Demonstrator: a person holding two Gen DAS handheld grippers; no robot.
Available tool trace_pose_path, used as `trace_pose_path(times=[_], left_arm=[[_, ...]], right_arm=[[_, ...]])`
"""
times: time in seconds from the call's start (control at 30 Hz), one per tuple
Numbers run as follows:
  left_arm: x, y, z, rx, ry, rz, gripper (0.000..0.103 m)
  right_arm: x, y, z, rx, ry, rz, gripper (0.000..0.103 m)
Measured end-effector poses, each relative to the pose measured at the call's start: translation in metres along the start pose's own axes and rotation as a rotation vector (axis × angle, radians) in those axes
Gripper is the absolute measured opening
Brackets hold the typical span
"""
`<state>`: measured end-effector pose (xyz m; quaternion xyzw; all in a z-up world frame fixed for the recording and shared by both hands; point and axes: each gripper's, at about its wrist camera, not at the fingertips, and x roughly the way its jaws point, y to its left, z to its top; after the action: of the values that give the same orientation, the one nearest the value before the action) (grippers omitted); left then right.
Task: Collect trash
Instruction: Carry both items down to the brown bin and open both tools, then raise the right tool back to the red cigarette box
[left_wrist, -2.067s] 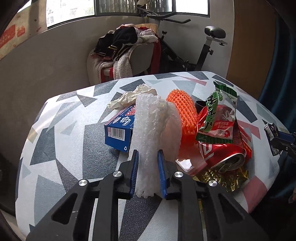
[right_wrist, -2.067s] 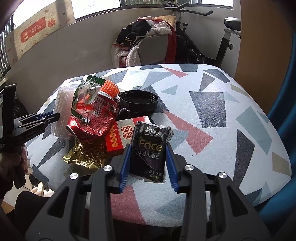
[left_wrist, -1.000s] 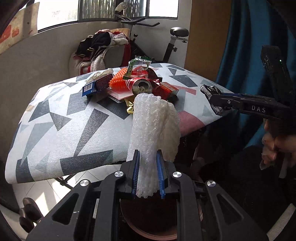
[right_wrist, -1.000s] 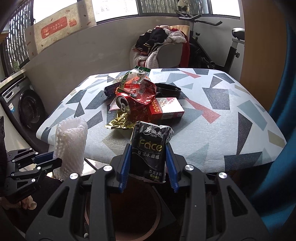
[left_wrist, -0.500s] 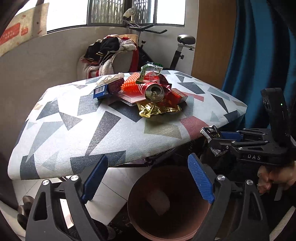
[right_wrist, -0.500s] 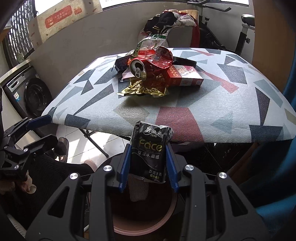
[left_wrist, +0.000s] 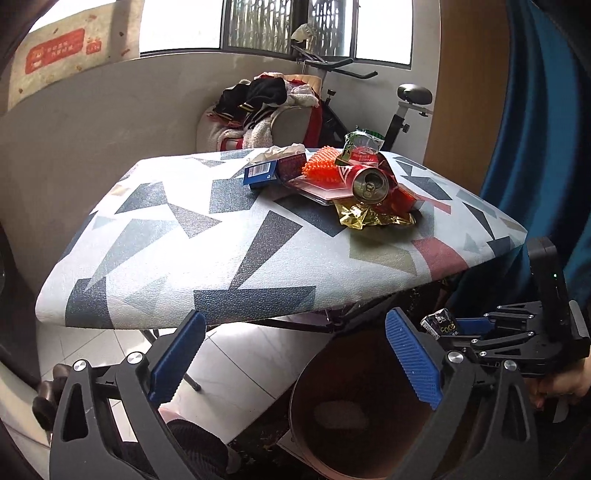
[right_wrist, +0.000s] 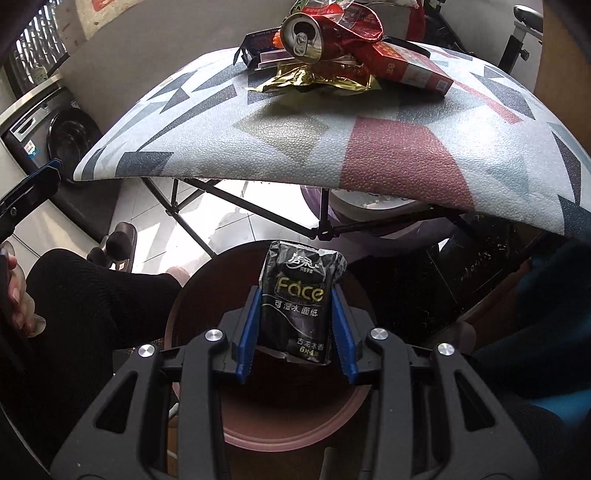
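My right gripper (right_wrist: 295, 297) is shut on a black tissue pack (right_wrist: 297, 295) and hangs just above a brown round bin (right_wrist: 291, 439) on the floor below the table's edge. In the left wrist view that pack (left_wrist: 439, 325) shows over the bin (left_wrist: 295, 402). My left gripper (left_wrist: 295, 325) has its jaws opening wide, with nothing between them. A white foam net (left_wrist: 340, 413) lies at the bin's bottom. On the patterned table (left_wrist: 221, 240) sits a pile: red can (left_wrist: 369, 182), gold wrapper (left_wrist: 369, 218), blue box (left_wrist: 260, 173), orange net (left_wrist: 319, 168), green snack bag (left_wrist: 360, 146).
Black folding legs (right_wrist: 258, 218) cross under the table. A person's dark-clad leg (right_wrist: 92, 295) is left of the bin. A washing machine (right_wrist: 48, 136) stands at the left, a blue curtain (left_wrist: 546, 147) at the right, and a clothes-heaped chair (left_wrist: 266, 107) and exercise bike (left_wrist: 406, 96) behind.
My left gripper let go of the white foam net, which dropped into the bin, and its jaws spread wide. My right gripper sank from table height to just over the bin, still holding the pack.
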<state>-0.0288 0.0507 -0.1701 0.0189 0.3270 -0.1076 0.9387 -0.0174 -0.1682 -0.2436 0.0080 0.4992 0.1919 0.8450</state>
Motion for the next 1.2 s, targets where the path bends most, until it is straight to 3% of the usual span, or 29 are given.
trace_pose_path(times=[0.2,0.27,0.33,0.43,0.83,1.2], left_arm=[[0.008,-0.001,-0.003,0.009,0.027,0.007,0.096],[0.010,-0.001,-0.003,0.006,0.032,0.008,0.096],[0.011,-0.002,-0.003,0.007,0.039,0.010,0.096],[0.013,-0.003,-0.004,0.014,0.049,0.011,0.097],[0.018,-0.003,-0.003,0.010,0.071,0.022,0.097],[0.008,0.003,0.021,0.045,-0.030,0.042,0.097]], right_arm=[[0.005,0.003,0.000,-0.018,0.016,-0.008,0.045],[0.005,0.002,0.000,-0.019,0.018,-0.017,0.054],[0.003,0.001,0.000,-0.016,0.011,-0.035,0.080],[-0.001,-0.002,0.001,-0.003,-0.014,-0.051,0.094],[-0.013,-0.012,0.006,0.045,-0.069,-0.064,0.097],[-0.034,-0.026,0.018,0.081,-0.170,-0.051,0.097]])
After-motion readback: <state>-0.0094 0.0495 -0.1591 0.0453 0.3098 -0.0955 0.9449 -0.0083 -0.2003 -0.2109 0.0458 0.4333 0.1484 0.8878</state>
